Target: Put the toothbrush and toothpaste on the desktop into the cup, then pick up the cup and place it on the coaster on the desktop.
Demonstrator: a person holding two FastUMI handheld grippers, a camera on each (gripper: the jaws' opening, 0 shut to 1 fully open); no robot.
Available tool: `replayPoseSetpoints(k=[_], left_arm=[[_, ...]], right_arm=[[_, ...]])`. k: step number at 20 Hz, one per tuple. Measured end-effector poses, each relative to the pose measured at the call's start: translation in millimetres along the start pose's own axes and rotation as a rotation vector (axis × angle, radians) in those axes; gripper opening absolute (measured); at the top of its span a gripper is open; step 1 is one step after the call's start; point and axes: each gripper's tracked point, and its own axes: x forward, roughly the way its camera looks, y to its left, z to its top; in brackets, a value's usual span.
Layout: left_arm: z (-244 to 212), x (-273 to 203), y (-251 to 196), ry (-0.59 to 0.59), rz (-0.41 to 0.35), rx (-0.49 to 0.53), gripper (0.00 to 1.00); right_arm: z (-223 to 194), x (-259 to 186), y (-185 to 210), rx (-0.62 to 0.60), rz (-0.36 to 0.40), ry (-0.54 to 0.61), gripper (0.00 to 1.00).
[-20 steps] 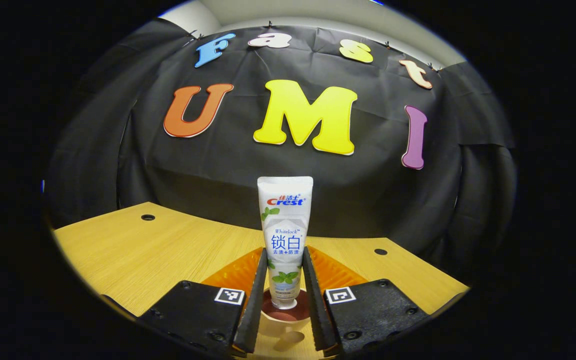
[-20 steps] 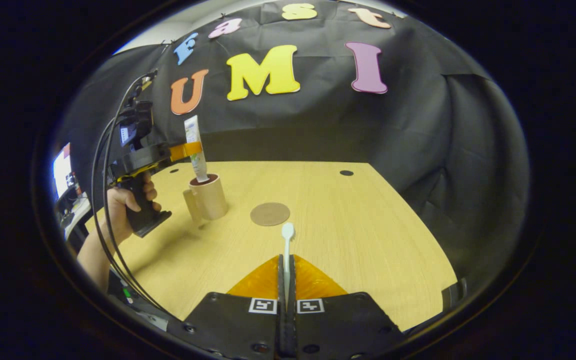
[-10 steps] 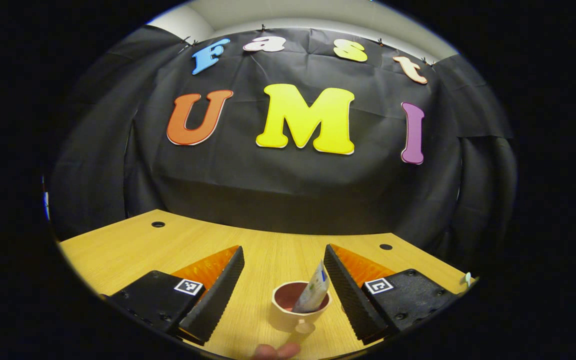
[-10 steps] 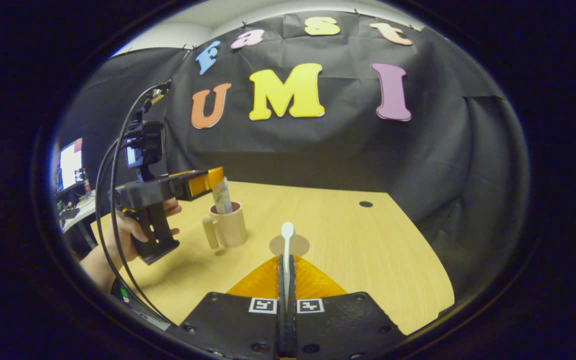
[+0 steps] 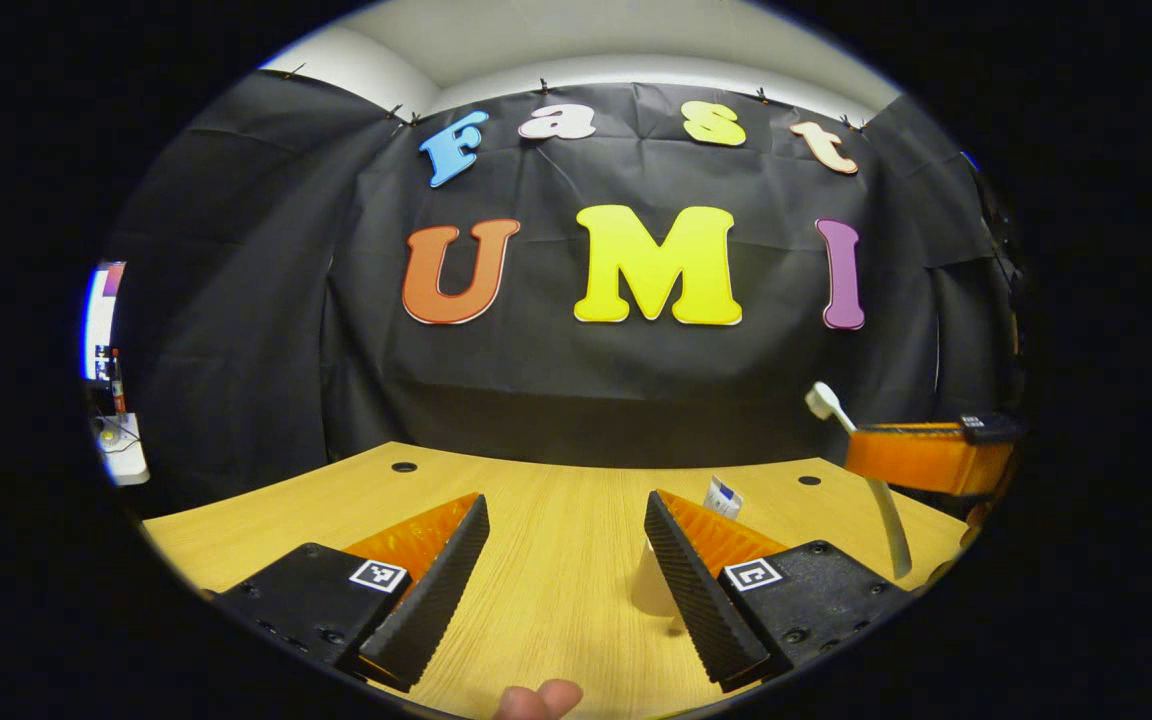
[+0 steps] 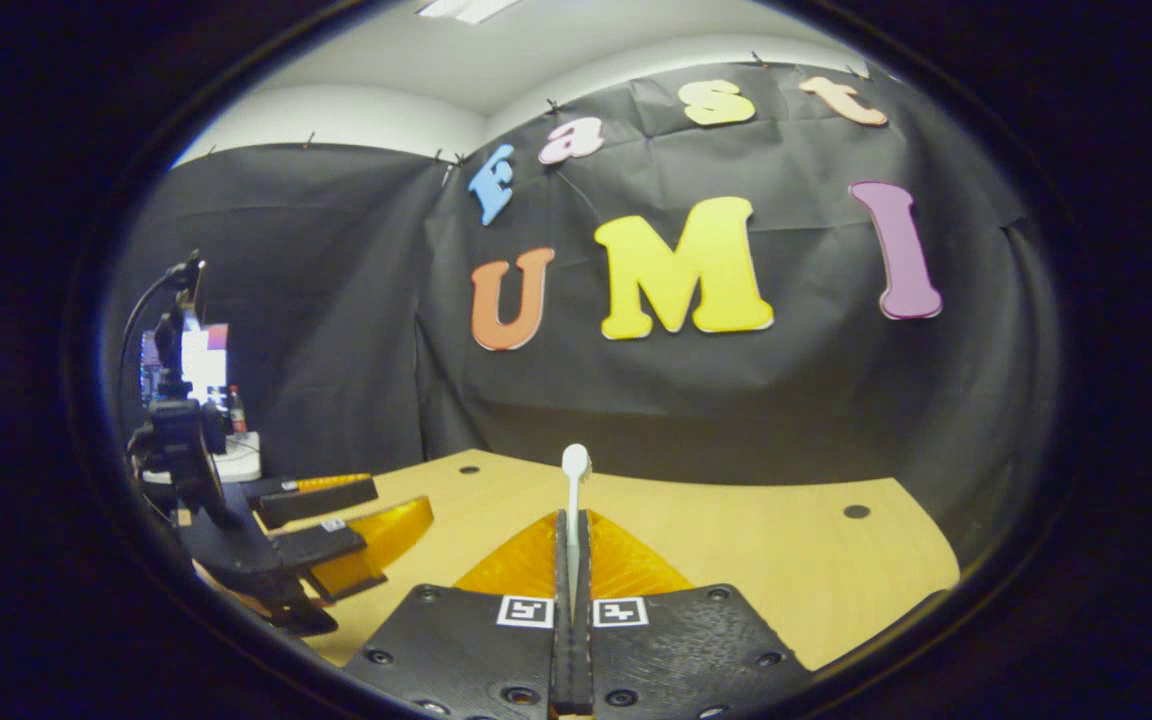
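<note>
Cup (image 5: 652,590) sits mostly hidden behind left tongs (image 5: 566,575), toothpaste (image 5: 722,496) peeking out.

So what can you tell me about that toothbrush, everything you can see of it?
The toothbrush is white, looks like plastic, slim with a small rounded head at the far end. It is clamped between the two fingers of the right gripper, which is shut on its handle, the head sticking out forward past the fingertips. In the left gripper view it hangs slanted in the air above the wooden desktop, head up, touching nothing but the gripper. Bristles are too small to make out.
</note>
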Motion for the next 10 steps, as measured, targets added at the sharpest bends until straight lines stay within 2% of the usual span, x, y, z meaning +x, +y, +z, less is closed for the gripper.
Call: replayPoseSetpoints(k=[2,4,5,10], left_arm=[[-18,-14,10,0.04,0.007,-0.018,0.99],[-27,-23,19,0.065,0.019,-0.027,0.99],[-29,-27,25,0.07,0.027,-0.031,0.99],[-35,-38,42,0.073,0.062,-0.06,0.99]], right_arm=[[12,10,20,0.049,0.081,-0.05,0.0],[25,26,30,0.067,0.118,-0.112,0.02],[31,35,33,0.059,0.124,-0.14,0.0],[44,93,36,0.053,0.124,-0.219,0.02]])
